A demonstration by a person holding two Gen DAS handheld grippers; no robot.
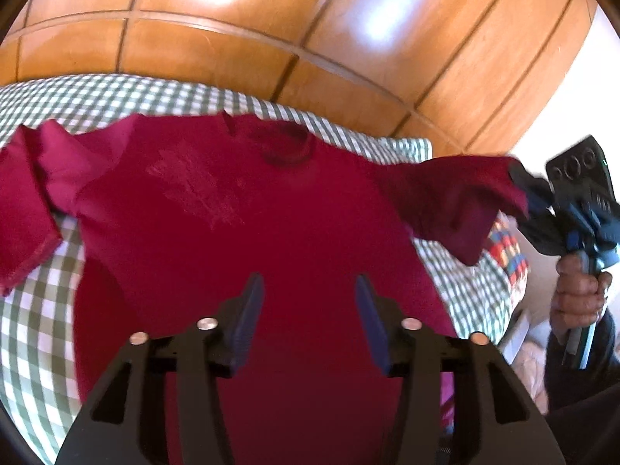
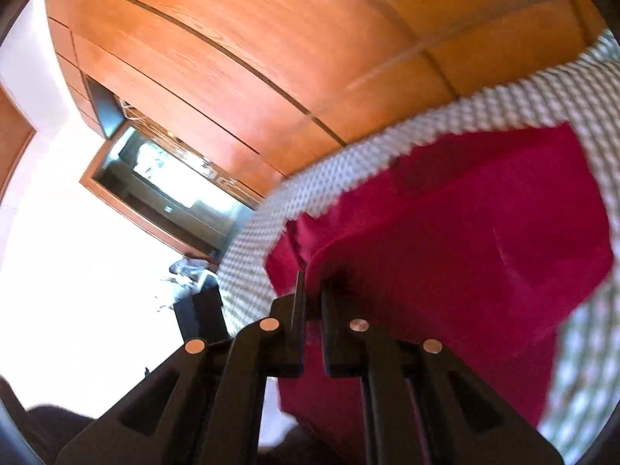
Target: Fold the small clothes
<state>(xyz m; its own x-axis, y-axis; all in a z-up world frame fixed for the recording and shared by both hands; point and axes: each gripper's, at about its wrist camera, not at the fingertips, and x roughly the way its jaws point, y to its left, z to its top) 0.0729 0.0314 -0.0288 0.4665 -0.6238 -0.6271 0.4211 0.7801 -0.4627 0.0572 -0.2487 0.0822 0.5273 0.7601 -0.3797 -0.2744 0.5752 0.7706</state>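
Observation:
A dark red T-shirt (image 1: pixel 248 209) lies spread face up on a green-and-white checked sheet (image 1: pixel 116 97), its collar at the far side. My left gripper (image 1: pixel 310 283) hovers open over the shirt's lower body, with nothing between its blue pads. At the right, my right gripper (image 1: pixel 523 190) is shut on the shirt's right sleeve (image 1: pixel 457 201) and holds it lifted off the bed. In the right wrist view the gripper (image 2: pixel 312 283) pinches red cloth (image 2: pixel 465 240) between nearly closed fingers. The shirt's other sleeve (image 1: pixel 23 209) lies crumpled at the far left.
Wooden wardrobe panels (image 1: pixel 348 38) stand behind the bed. A person's hand (image 1: pixel 577 302) grips the right tool's handle. A multicoloured quilt edge (image 1: pixel 507 248) shows under the sheet at the right. A framed glass opening (image 2: pixel 166 182) is on the bright wall.

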